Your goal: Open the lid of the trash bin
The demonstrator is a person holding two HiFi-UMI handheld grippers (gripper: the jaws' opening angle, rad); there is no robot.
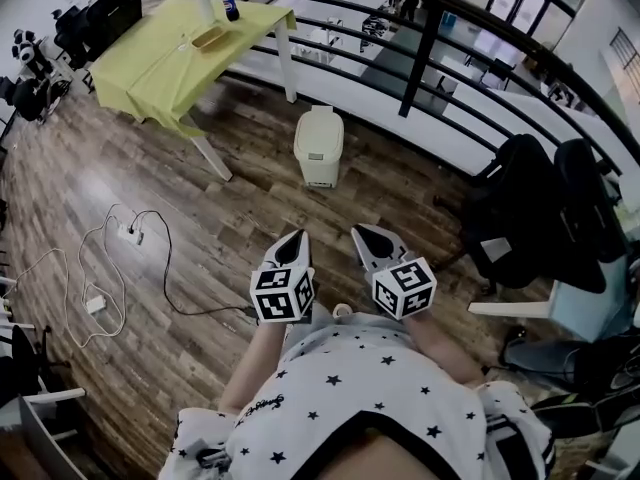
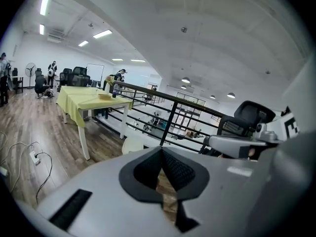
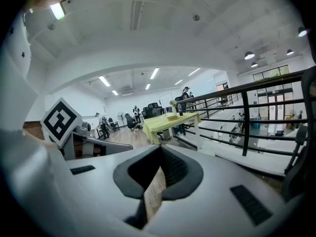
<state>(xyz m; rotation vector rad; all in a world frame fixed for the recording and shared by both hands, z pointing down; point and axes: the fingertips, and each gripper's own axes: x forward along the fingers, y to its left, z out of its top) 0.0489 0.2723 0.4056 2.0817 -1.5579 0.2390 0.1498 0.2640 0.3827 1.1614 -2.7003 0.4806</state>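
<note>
The cream trash bin (image 1: 318, 146) stands on the wood floor by the railing with its lid down. Both grippers are held close to the person's body, well short of the bin and pointing toward it. The left gripper (image 1: 297, 236) has its jaws together at the tips with nothing between them, and so does the right gripper (image 1: 362, 230) beside it. In the left gripper view the bin's pale top (image 2: 132, 144) peeks just over the left gripper (image 2: 161, 149). The right gripper view shows the right gripper (image 3: 160, 148) with tips meeting; the bin is hidden there.
A table with a yellow-green cloth (image 1: 185, 58) stands left of the bin, with a bottle (image 1: 230, 2) on it. A black railing (image 1: 428, 43) runs behind the bin. Black office chairs (image 1: 545, 208) sit at the right. Cables and a power strip (image 1: 130, 234) lie on the floor at the left.
</note>
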